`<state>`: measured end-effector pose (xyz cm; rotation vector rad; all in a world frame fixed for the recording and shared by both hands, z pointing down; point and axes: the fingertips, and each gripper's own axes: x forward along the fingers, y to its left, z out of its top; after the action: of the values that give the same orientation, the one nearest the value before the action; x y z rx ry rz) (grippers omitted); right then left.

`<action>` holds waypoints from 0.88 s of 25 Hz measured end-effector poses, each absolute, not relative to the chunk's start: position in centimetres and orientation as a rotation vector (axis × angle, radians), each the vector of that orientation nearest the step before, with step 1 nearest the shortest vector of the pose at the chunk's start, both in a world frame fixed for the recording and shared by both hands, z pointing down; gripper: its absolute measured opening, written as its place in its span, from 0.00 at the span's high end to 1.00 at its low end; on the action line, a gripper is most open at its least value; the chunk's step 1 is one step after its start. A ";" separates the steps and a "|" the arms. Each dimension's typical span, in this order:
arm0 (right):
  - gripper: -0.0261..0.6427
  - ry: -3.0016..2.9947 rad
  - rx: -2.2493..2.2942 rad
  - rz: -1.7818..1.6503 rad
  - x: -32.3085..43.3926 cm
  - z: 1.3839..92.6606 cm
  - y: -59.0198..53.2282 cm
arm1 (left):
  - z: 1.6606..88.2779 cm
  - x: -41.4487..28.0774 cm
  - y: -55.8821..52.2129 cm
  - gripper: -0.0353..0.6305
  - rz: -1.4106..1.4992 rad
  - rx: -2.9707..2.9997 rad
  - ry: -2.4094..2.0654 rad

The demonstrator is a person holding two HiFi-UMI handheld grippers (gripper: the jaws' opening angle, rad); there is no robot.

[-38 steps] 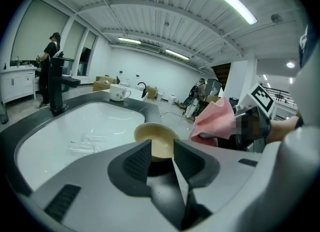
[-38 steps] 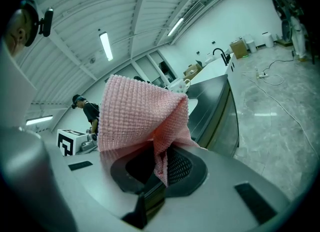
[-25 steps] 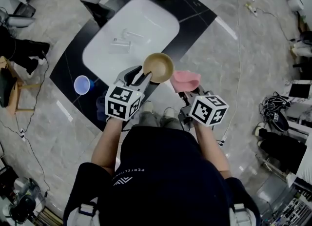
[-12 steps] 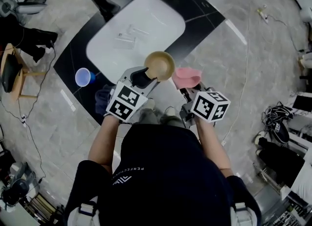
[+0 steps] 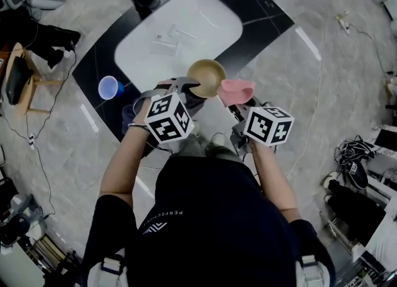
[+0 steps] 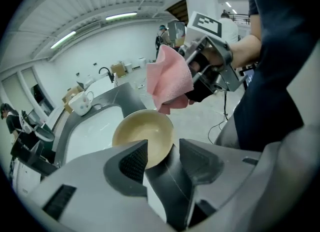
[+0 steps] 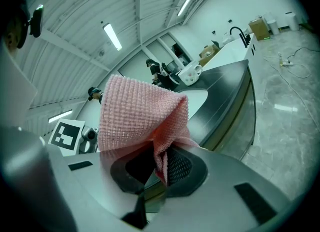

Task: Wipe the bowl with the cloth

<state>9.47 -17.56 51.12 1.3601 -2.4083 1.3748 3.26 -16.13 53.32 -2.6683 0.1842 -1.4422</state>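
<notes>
Left gripper point(image 6: 167, 158) jaws have just been opening and stand wide, bowl point(image 6: 142, 133) rim loose between them; right gripper point(image 7: 157, 168) pinches the cloth point(image 7: 140, 121) just beside

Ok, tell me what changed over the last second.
The left gripper rolled over and its fingers have just been opening; the rim of the bowl sits between them, apparently no longer pinched. The right gripper stayed shut on the cloth beside the bowl.

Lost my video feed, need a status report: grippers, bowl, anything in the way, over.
Left gripper, jaws just been opening, bowl at tips, unpinched. Right gripper shut on pink cloth, beside bowl. Nothing between them.
</notes>
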 end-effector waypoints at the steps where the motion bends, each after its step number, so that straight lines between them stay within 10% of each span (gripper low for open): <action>1: 0.89 -2.412 1.358 1.374 9.5 51.0 -17.6 | 53.5 3.3 -16.0 0.65 -1.457 -2.636 0.147; 22: 0.89 -2.499 1.341 1.264 10.4 48.5 -17.9 | 52.3 4.0 -17.1 0.92 -1.418 -2.618 0.117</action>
<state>10.40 -17.86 48.53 1.3408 -2.4985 1.2639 4.00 -17.06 52.30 -2.6182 0.1167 -1.4177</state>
